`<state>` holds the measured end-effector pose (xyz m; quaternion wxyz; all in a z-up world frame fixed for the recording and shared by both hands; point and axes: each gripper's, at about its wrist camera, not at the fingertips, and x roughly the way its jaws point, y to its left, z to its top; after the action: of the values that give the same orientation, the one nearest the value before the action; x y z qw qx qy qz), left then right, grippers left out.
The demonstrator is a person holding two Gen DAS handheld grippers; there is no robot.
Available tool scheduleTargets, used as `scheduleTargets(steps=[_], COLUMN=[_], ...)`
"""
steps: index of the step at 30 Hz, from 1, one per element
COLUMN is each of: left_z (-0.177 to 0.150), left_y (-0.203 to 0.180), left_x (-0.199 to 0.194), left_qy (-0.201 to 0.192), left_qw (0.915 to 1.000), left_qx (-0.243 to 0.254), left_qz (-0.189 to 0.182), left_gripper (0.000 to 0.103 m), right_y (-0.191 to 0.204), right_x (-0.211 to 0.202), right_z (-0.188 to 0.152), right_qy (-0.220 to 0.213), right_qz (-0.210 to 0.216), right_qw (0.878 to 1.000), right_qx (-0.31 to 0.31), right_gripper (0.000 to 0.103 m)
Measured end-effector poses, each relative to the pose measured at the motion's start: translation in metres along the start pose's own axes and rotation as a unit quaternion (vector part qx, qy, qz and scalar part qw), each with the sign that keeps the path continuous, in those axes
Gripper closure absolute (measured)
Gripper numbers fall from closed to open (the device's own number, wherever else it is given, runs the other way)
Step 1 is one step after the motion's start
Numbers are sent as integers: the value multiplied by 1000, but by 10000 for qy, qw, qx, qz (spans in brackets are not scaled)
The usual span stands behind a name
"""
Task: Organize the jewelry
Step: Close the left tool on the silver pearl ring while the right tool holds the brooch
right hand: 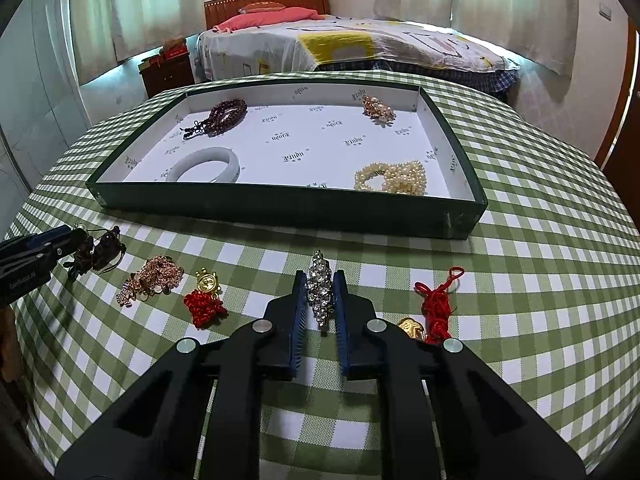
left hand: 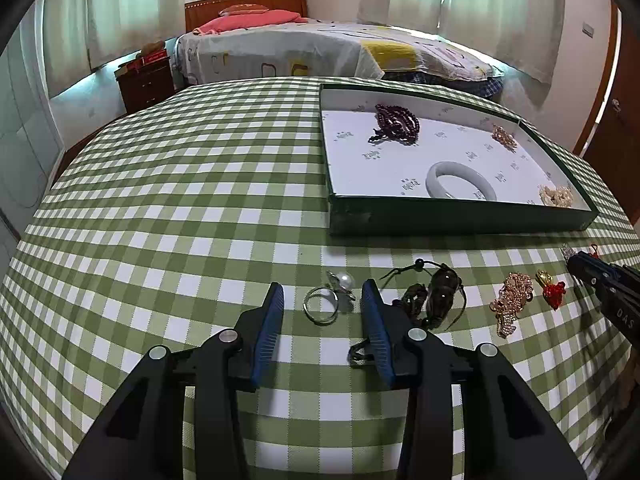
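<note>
Two grippers are at work for us. Our right gripper [right hand: 321, 280] is clamped on a rhinestone brooch [right hand: 320, 290], near the middle of the checked tablecloth [left hand: 160, 200]. Our left gripper [left hand: 322, 300] stands with its jaws apart around a pearl ring [left hand: 326, 300], neither pad touching it. Just right of that ring lies a dark beaded cord [left hand: 436, 292], then a rose-gold chain [left hand: 512, 296] and a red-knotted gold charm [left hand: 552, 288]. Farther off sits the green tray [right hand: 280, 204] holding a white bangle [right hand: 206, 164], dark red beads [right hand: 226, 114], a pearl bracelet [right hand: 394, 178] and a gold brooch [right hand: 378, 108].
</note>
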<state>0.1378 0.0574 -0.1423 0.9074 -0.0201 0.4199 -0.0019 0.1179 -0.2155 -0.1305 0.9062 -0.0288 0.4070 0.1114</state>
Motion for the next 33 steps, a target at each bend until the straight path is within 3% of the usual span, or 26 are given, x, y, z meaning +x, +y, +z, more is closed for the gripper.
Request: scheduleTargets(steps=[6,33], left_z=[0,1], left_y=[1,-6], left_x=[-1,-19], left_qy=[-16,-206], left_qw=[10000,9997], left_qx=[5,79], left_qz=[-16,-66], left_gripper=[76,76], right_y=[0,4], right_x=[-1,-3], right_z=[0,1], right_qy=[-9,-100], right_qz=[-5,101], right_qw=[10000,9999], right_qx=[-3,99], right_gripper=[89,90])
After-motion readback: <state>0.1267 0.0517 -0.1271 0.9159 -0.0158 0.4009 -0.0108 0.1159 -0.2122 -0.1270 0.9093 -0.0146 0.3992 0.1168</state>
